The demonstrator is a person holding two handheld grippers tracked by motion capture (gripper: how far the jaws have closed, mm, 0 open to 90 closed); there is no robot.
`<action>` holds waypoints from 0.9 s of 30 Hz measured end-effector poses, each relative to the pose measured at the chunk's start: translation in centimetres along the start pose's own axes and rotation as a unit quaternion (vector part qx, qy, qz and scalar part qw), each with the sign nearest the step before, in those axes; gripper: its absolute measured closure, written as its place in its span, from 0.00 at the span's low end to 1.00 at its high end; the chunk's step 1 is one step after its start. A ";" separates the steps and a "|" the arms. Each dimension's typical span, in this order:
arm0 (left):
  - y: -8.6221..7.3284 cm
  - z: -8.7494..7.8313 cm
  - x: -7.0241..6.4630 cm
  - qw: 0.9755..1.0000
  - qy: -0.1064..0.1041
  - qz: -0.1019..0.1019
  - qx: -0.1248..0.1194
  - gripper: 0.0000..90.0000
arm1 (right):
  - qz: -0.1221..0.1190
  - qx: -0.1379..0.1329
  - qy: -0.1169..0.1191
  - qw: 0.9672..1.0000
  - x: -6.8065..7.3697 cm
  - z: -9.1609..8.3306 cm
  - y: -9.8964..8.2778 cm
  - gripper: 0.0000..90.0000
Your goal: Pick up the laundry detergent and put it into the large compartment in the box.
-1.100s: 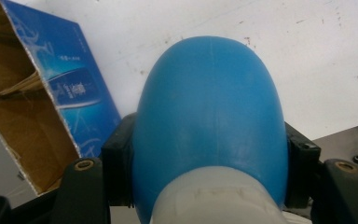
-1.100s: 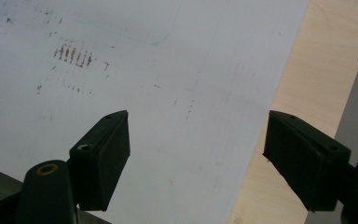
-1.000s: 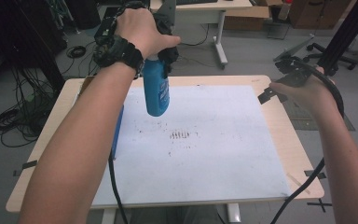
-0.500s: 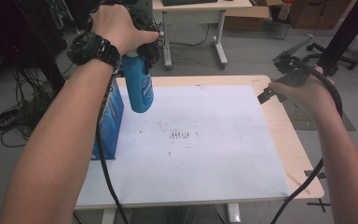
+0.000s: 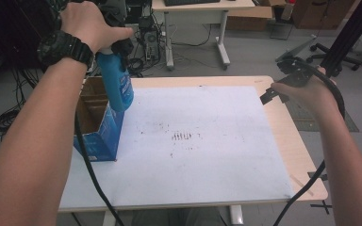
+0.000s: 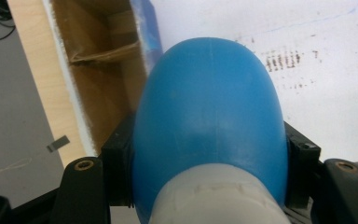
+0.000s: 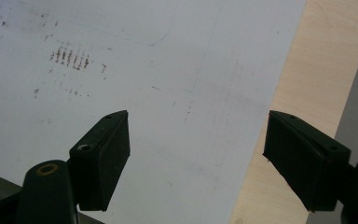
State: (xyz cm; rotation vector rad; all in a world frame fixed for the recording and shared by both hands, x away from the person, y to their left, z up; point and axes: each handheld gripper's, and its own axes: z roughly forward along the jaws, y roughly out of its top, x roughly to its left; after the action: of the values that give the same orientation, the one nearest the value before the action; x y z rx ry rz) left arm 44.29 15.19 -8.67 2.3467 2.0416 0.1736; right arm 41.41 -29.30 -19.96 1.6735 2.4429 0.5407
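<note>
Blue bottle (image 6: 209, 116): smooth plastic, soft sheen, whitish label band near its neck. Box (image 5: 96, 125): printed blue card outside, raw brown corrugated inside. Table (image 5: 287, 141): pale wood-grain edge under a matt white sheet (image 5: 207, 155), scuffed with dark marks. Gripper pads (image 7: 105, 154): matt black.

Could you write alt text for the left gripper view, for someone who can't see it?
A blue bottle with a white neck is clamped between the left tongs, seen from just behind it. Beneath and to the left is an open cardboard box with blue outer walls, standing on a white mat marked with dark smudges.
</note>
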 end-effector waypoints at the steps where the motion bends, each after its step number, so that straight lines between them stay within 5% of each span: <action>1: 0.0 0.0 0.0 1.000 0.000 0.000 0.000 0.42 | 0.000 0.000 0.000 1.000 0.0 0.0 0.0 0.25; 27: -0.9 1.2 6.6 0.998 0.017 -0.054 -0.001 0.42 | 0.011 0.001 0.000 1.000 -0.6 0.1 0.0 0.25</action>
State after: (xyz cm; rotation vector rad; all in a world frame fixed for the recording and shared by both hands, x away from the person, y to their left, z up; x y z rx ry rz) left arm 44.45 21.92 -9.50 2.2399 2.1770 0.2134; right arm 41.64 -29.81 -20.08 1.7020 2.4282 0.5421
